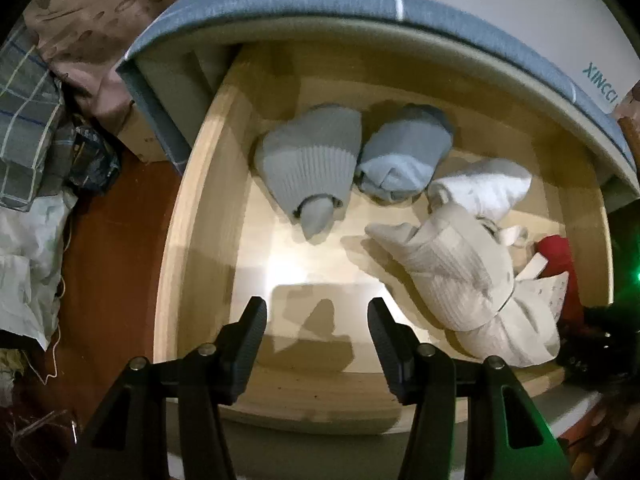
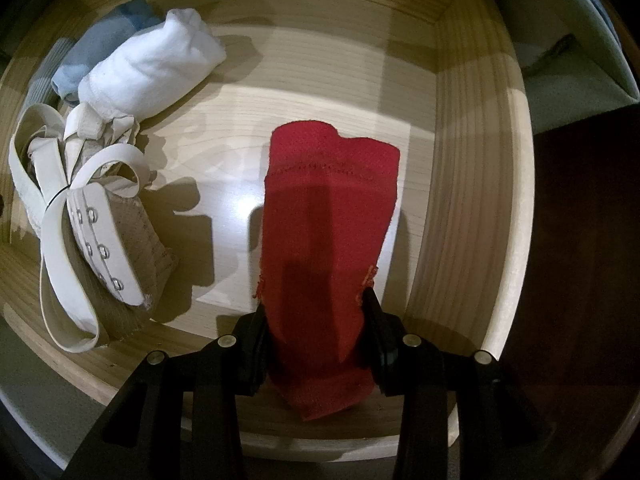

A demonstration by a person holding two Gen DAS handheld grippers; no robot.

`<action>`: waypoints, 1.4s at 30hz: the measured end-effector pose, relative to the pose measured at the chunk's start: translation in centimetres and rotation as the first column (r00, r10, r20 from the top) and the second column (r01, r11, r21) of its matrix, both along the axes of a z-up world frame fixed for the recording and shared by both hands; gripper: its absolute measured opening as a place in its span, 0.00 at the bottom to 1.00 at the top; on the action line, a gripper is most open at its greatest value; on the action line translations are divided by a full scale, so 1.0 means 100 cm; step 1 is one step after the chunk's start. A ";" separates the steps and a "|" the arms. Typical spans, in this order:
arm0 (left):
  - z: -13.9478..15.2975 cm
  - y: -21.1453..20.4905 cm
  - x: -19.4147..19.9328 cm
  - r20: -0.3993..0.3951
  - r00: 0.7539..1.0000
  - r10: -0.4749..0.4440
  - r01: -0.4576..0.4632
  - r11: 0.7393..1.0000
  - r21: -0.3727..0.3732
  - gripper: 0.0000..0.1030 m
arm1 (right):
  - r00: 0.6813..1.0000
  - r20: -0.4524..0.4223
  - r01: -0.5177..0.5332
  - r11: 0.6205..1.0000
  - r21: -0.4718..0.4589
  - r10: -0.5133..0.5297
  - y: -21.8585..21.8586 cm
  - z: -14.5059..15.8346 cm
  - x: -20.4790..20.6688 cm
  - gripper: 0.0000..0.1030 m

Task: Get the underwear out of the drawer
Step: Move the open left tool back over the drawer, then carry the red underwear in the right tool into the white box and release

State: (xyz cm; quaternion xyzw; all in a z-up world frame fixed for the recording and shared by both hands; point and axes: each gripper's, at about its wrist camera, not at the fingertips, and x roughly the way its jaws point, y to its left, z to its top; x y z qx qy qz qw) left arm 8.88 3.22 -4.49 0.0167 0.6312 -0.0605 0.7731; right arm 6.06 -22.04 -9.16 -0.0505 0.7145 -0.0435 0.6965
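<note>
The wooden drawer stands open, also in the right wrist view. Rolled underwear lies inside: a grey ribbed roll, a light blue roll, a white roll and a beige bra. My left gripper is open and empty above the drawer's bare front floor. Red underwear lies between the fingers of my right gripper, whose jaws stand on either side of it and touch its edges. The white roll and the bra lie to its left.
A grey-blue fabric cabinet top overhangs the drawer's back. Bags and checked cloth lie on the reddish floor to the left. The drawer's right wall stands close to the red underwear.
</note>
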 end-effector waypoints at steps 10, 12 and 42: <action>-0.008 0.008 -0.004 -0.019 0.999 0.041 -0.041 0.999 -0.001 0.52 | 1.000 0.008 0.008 1.000 0.001 -0.008 0.001 0.001 -0.003 0.36; -0.009 0.010 -0.005 -0.018 0.999 0.042 -0.042 0.999 0.000 0.52 | 1.000 0.008 0.011 1.000 0.003 -0.011 0.000 0.001 -0.004 0.36; -0.017 0.013 -0.001 -0.052 0.998 0.043 -0.043 0.999 -0.006 0.52 | 0.993 0.107 0.029 0.993 0.115 -0.041 -0.017 0.064 -0.007 0.33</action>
